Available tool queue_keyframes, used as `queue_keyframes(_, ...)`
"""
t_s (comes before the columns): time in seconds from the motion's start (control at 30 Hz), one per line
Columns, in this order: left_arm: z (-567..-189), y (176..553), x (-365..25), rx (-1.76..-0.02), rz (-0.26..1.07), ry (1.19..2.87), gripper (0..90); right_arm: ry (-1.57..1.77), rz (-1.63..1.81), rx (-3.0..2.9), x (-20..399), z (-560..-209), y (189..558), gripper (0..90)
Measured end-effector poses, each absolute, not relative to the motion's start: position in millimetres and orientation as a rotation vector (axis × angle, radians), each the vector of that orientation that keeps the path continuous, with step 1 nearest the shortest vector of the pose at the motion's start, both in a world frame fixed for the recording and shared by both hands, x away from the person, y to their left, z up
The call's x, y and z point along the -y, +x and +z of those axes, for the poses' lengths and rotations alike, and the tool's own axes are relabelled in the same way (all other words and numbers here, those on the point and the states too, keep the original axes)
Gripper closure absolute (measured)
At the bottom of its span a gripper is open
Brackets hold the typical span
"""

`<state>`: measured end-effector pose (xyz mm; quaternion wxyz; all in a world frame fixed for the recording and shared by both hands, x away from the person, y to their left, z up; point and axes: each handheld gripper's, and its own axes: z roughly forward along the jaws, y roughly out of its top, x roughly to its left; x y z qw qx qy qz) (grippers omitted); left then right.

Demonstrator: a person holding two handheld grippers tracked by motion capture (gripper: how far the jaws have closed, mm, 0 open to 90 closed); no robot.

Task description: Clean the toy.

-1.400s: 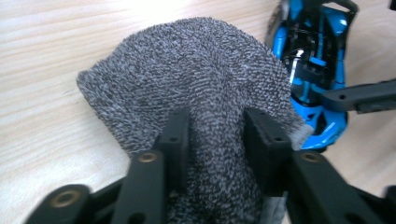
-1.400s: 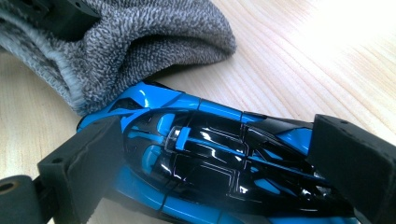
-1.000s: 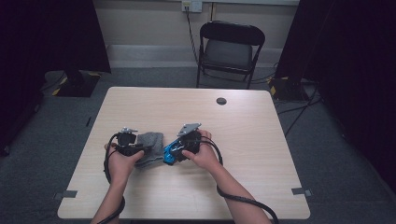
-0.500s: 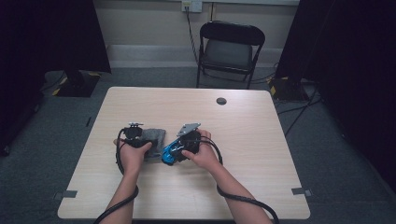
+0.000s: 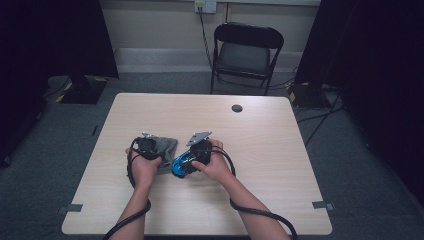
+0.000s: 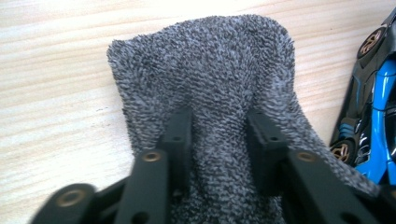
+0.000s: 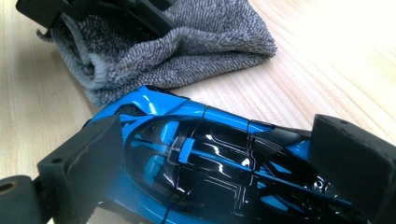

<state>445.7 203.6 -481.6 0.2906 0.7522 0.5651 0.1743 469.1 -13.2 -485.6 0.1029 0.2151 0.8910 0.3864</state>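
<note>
Tabletop (image 5: 280, 150): blue toy car (image 5: 180, 165) points toward grey cloth (image 5: 165, 147), lengthwise between right gripper (image 5: 192, 161) jaws.

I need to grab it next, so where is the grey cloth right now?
In the high view the cloth lies left of centre on the table, pinched in the left claw, beside the blue toy car.

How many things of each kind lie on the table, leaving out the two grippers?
Grey terry cloth: 1
Blue and black toy car: 1
Small dark round disc near the table's far edge: 1
Total: 3
</note>
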Motion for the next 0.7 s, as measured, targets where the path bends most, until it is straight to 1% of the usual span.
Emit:
queue_keyframes(0.2, -480, 450, -209, -1.453, 0.436, 2.011, 75.8, 0.633, 1.154, -2.622, 15, -487, 469, 3.0)
queue_keyframes(0.27, -477, 453, -209, -1.415, 0.437, 2.005, 76.3, 0.632, 1.160, -2.616, 15, -487, 469, 2.9)
queue_keyframes(0.4, -470, 465, -199, -1.280, 0.450, 2.070, 76.2, 0.628, 1.171, -2.615, 16, -488, 470, 3.0)
queue_keyframes(0.47, -471, 472, -189, -1.226, 0.421, 2.117, 75.9, 0.630, 1.171, -2.614, 17, -488, 470, 2.9)
queue_keyframes(0.57, -475, 477, -177, -1.171, 0.395, 2.114, 73.3, 0.654, 1.177, -2.594, 17, -488, 471, 3.0)
queue_keyframes(0.67, -477, 477, -169, -1.134, 0.411, 2.114, 67.2, 0.649, 1.177, -2.596, 18, -488, 471, 3.0)
queue_keyframes(0.7, -477, 478, -167, -1.134, 0.423, 2.106, 63.0, 0.649, 1.175, -2.598, 17, -488, 471, 3.0)
